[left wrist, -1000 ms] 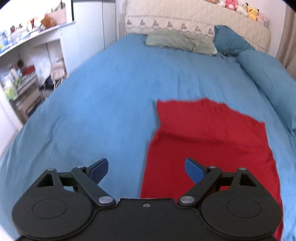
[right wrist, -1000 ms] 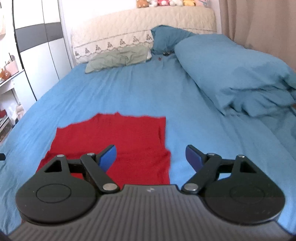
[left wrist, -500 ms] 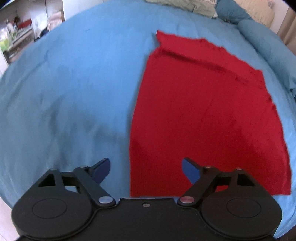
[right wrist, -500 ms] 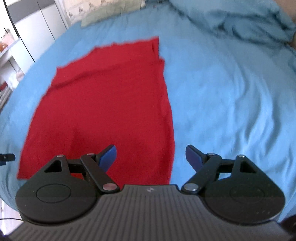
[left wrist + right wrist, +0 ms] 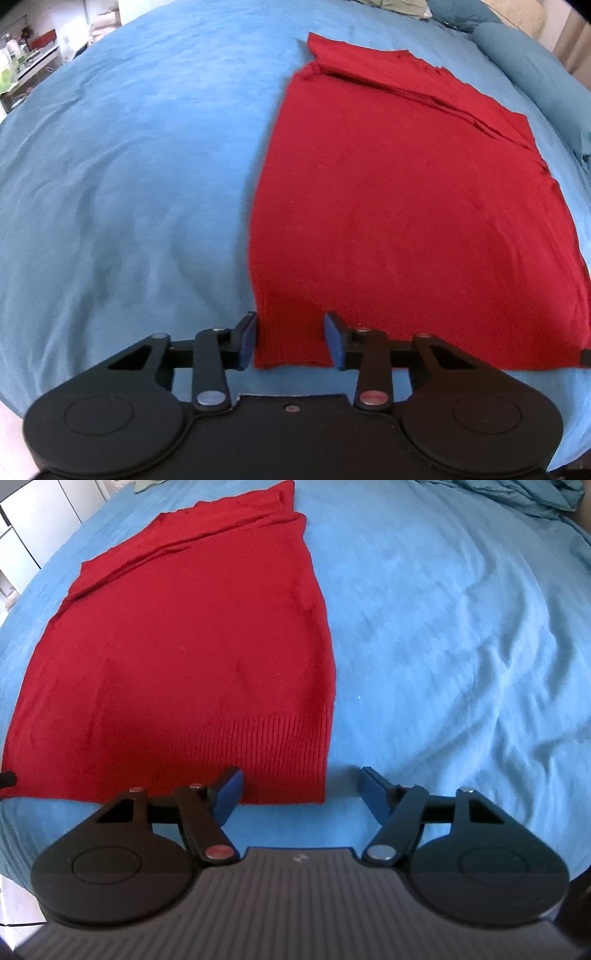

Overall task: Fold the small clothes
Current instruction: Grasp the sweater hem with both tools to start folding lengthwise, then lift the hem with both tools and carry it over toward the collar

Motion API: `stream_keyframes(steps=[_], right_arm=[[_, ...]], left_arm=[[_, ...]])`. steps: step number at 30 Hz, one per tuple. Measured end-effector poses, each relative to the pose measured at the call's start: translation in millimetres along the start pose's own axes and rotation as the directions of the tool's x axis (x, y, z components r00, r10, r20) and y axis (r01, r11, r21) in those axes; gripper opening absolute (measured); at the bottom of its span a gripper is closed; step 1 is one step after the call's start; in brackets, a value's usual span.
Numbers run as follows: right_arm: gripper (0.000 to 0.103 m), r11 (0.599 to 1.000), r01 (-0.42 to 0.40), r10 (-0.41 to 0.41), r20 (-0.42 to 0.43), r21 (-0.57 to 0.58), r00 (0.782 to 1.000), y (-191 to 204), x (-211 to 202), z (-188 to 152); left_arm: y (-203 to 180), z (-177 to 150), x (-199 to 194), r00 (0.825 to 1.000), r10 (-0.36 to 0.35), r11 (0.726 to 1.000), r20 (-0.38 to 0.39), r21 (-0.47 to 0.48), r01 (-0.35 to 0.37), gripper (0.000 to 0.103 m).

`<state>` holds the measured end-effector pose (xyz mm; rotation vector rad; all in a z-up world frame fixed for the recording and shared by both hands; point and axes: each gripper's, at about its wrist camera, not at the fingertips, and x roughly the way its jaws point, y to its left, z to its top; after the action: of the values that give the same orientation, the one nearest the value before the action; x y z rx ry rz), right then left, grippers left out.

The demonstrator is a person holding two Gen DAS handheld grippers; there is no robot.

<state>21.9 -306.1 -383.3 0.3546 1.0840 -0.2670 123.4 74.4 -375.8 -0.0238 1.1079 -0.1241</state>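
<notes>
Dropped in low over the red knit garment [image 5: 406, 206] from a higher look up the blue bedsheet [image 5: 122, 177], so the far pillows are gone from view and the ribbed hem fills the foreground: looks like the corner pick-up before the first fold. Left gripper [image 5: 291, 341] tipped steeply down, jaws just been closing, straddling the hem's left corner, pads not yet pinching. Right gripper [image 5: 301, 794] likewise pitched down, narrowing but wide, astride the hem's right corner, nothing held.
</notes>
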Motion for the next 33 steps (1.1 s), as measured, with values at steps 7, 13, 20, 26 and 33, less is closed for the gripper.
stream_keyframes(steps=[7,13,20,26,33], right_arm=[[0.063,0.999,-0.019,0.019,0.002,0.049,1.0,0,1,9],[0.03,0.996,-0.049,0.05,-0.009,0.079,0.999,0,6,15],[0.023,0.994,-0.059,0.06,-0.009,0.094,0.998,2,1,20],[0.023,0.983,-0.105,0.101,0.037,0.152,0.994,-5,-36,47],[0.022,0.965,-0.187,0.156,0.17,0.182,0.973,8,-88,129]], left_arm=[[2,2,1,1.0,0.0,1.0,-0.018,-0.007,0.0,0.027],[3,10,5,0.999,0.001,1.0,-0.039,-0.004,-0.001,0.007],[1,23,-6,0.998,0.001,1.0,-0.056,-0.019,-0.002,0.005],[2,64,-57,0.999,-0.032,0.997,0.038,-0.063,0.035,0.005],[-9,158,-103,0.98,-0.063,0.993,0.188,-0.084,0.08,0.004]])
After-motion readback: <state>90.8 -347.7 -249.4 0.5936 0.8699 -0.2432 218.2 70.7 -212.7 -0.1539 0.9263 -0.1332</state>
